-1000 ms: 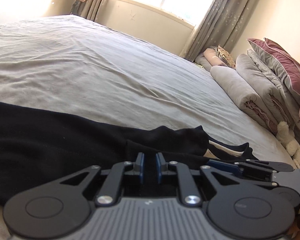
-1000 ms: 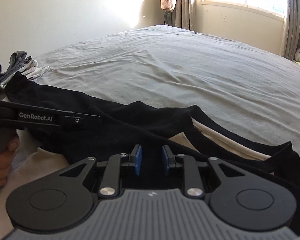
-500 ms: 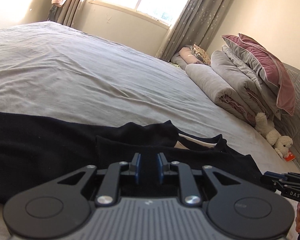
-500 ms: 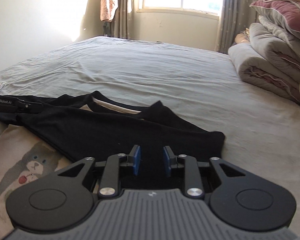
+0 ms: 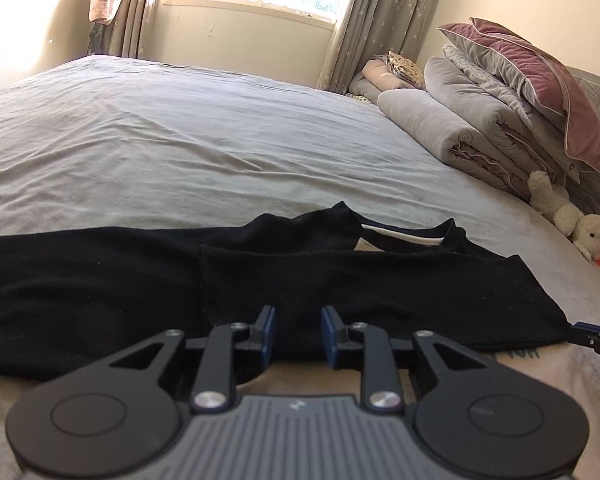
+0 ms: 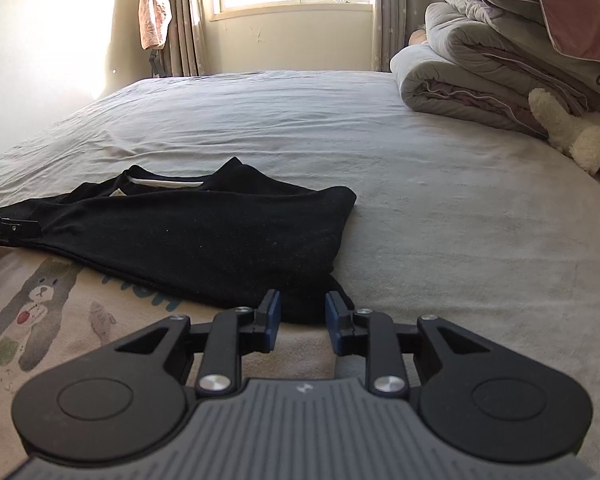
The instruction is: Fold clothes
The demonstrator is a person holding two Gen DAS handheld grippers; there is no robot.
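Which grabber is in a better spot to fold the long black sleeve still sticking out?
Probably the left gripper. The unfolded sleeve of the black shirt lies beside it; the right gripper sits at the opposite, already folded edge. Both jaws are opening, pinching nothing.

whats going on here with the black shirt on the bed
A person with a handheld gripper in each hand is folding a shirt laid on the bed. Its black sleeve is folded across the cream, cartoon-printed front. The left gripper and right gripper sit low at the fold's near edge, their jaws opening; no cloth is pinched between the pads, so the fold looks released. Folded quilts and a plush toy sit by the headboard.
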